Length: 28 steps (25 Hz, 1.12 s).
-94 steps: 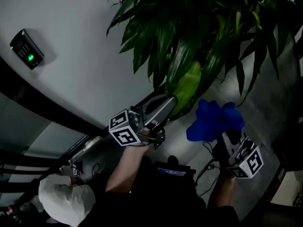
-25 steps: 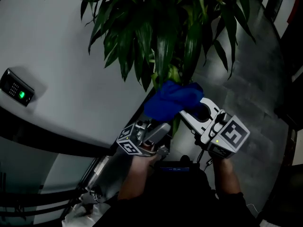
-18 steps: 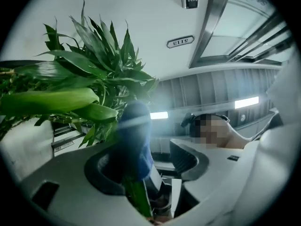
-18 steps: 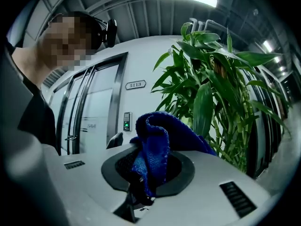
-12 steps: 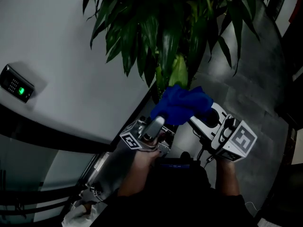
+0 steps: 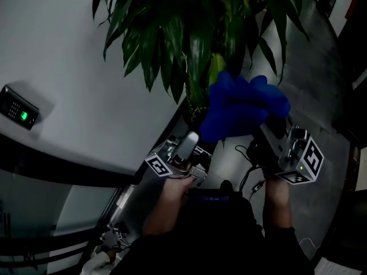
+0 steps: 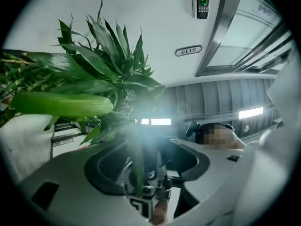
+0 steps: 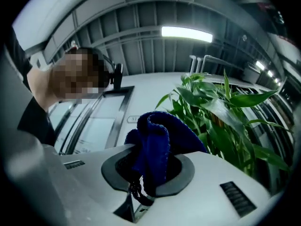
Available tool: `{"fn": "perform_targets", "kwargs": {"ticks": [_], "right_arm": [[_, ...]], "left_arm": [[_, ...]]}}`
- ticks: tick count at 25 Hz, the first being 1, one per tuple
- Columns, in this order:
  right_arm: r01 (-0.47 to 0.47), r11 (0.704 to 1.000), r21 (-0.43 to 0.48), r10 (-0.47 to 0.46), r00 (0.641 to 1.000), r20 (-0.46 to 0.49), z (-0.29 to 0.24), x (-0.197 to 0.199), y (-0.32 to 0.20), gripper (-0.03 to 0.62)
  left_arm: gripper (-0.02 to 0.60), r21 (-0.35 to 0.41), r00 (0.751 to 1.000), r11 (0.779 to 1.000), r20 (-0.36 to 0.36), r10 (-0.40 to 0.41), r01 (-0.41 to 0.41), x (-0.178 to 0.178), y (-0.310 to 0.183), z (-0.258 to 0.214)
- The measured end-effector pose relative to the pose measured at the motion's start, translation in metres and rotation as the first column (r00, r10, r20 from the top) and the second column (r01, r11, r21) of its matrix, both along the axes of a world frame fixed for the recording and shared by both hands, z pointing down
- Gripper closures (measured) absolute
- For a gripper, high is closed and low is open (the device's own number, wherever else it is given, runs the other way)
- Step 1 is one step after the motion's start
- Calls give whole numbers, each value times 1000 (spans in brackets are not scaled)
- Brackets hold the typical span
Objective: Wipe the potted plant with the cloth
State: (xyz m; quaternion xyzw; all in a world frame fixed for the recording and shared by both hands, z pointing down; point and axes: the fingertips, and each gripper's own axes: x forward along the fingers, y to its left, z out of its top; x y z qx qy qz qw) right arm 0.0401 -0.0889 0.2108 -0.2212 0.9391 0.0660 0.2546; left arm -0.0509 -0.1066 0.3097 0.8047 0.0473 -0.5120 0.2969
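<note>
R gripper (image 8: 141,199) clamped on blue cloth (image 8: 157,147) | plant (image 8: 230,121) just right | ceiling light (image 8: 186,33) above

Fuzzy blue cloth (image 6: 243,107) (terry-like pile) beside glossy, smooth leaves (image 6: 198,47).
</note>
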Motion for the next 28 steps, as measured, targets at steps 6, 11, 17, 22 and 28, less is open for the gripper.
{"fn": "perform_targets", "kwargs": {"ticks": [6, 11, 17, 22, 28], "right_arm": [[-95, 990, 104, 100, 994, -40, -30, 18, 5, 519], [-142, 989, 51, 148, 976, -159, 3, 3, -21, 519], [-178, 982, 58, 184, 861, -475, 74, -31, -33, 519], [-160, 986, 47, 160, 828, -537, 100, -41, -24, 519], [-141, 990, 23, 128, 810, -573, 122, -44, -9, 519]], "left_arm": [[274, -29, 1000, 1000, 10, 5, -5, 10, -12, 3], [229, -5, 998, 998, -30, 56, -56, 22, -11, -12], [196, 26, 997, 999, -65, 41, -39, 19, -8, -26], [187, 17, 997, 999, -69, 30, -29, 16, -11, -27], [187, 28, 998, 999, -63, 31, -30, 14, -12, -27]]}}
